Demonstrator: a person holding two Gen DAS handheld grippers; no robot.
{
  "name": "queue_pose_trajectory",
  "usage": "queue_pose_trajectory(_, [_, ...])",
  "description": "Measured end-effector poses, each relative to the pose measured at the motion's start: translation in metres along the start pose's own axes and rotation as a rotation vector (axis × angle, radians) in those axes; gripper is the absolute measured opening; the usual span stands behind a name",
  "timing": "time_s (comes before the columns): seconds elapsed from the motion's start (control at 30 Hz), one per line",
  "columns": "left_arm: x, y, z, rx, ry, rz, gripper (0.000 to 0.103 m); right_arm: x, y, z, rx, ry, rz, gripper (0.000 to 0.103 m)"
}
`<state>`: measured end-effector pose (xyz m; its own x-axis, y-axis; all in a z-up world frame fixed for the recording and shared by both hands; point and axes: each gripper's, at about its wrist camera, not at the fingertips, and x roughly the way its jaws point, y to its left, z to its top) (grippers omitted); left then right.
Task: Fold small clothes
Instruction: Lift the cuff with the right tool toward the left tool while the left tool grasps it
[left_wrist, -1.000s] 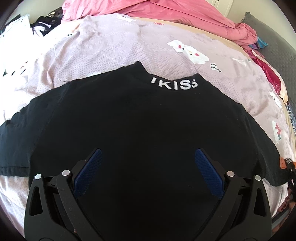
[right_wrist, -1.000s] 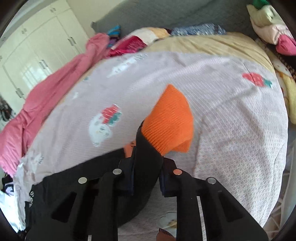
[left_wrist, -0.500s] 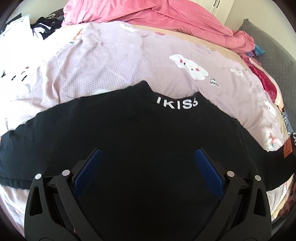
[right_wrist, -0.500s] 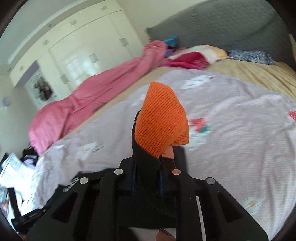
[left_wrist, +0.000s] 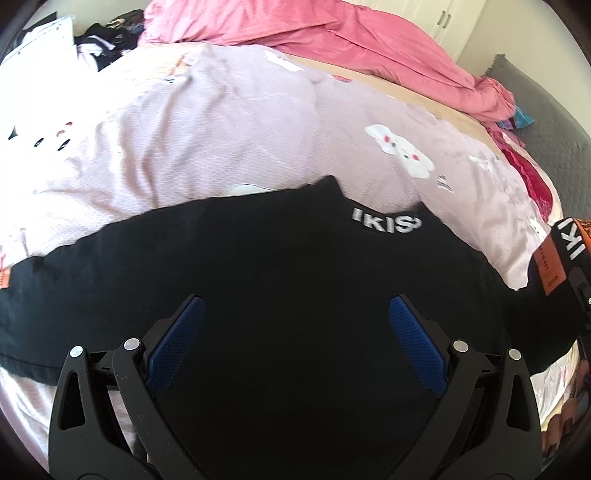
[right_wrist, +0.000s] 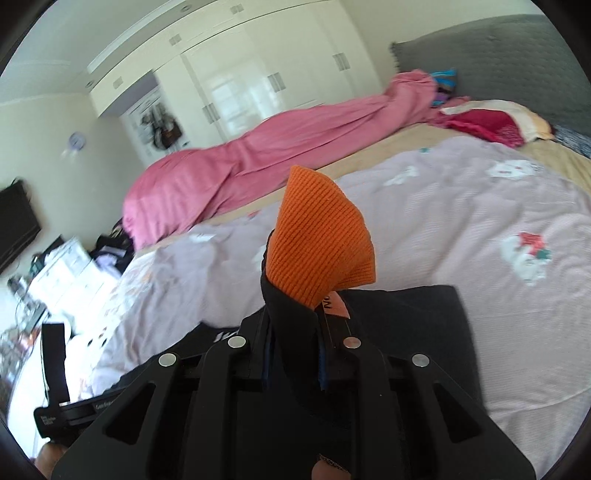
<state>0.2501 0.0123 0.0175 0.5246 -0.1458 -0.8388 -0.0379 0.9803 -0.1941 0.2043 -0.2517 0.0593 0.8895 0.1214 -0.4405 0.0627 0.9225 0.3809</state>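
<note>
Sweater hem: the black sweater (left_wrist: 280, 295) runs under the left gripper (left_wrist: 295, 347) and off the bottom edge of the left wrist view.
Right sleeve: cut by the right edge there.
Right fingers: pads (right_wrist: 266, 354) mostly buried in the pinched sleeve with the orange cuff (right_wrist: 321, 240).
Lower left, right wrist view: clutter blurred, unreadable.

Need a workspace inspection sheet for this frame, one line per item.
Surface: bed with lilac quilt, wrinkled.
Job's things: black top spread flat, collar lettering up; its orange cuff lifted off the quilt.
Clutter: pink blanket bunched along the far side; clothes pile at a corner.
Grippers: left gripper open above the top; right gripper shut on the sleeve behind the cuff.
Cables: nothing seen.
Surroundings: white wardrobe, grey headboard.
</note>
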Motion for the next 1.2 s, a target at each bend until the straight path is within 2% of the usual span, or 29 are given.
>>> queue_pose_trajectory(0.3, [-0.015, 0.044, 0.002, -0.078, -0.003, -0.017, 0.094, 0.036, 0.069, -0.035, -0.119, 0.113, 0.078, 0.019])
queue_pose_trajectory(0.47, [-0.019, 0.061, 0.0, -0.125, 0.002, -0.06, 0.094, 0.054, 0.084, -0.055, -0.147, 0.181, 0.099, 0.02])
queue_pose_trajectory(0.67, [-0.019, 0.071, -0.003, -0.175, 0.006, -0.146, 0.094, 0.059, 0.094, -0.07, -0.155, 0.23, 0.162, 0.04])
queue_pose_trajectory(0.83, [-0.012, 0.069, -0.008, -0.199, 0.034, -0.22, 0.094, 0.042, 0.093, -0.066, -0.166, 0.217, 0.195, 0.048])
queue_pose_trajectory(0.97, [-0.001, 0.056, -0.018, -0.19, 0.078, -0.291, 0.093, 0.028, 0.076, -0.061, -0.13, 0.201, 0.166, 0.052])
queue_pose_trajectory(1.0, [0.004, 0.052, -0.021, -0.191, 0.094, -0.311, 0.091, 0.023, 0.069, -0.06, -0.117, 0.198, 0.151, 0.054])
queue_pose_trajectory(1.13, [0.018, 0.037, -0.032, -0.181, 0.137, -0.32, 0.067, 0.01, 0.043, -0.057, -0.065, 0.187, 0.103, 0.055])
queue_pose_trajectory(1.2, [0.025, 0.032, -0.036, -0.184, 0.153, -0.315, 0.066, 0.003, 0.03, -0.056, -0.037, 0.185, 0.08, 0.055])
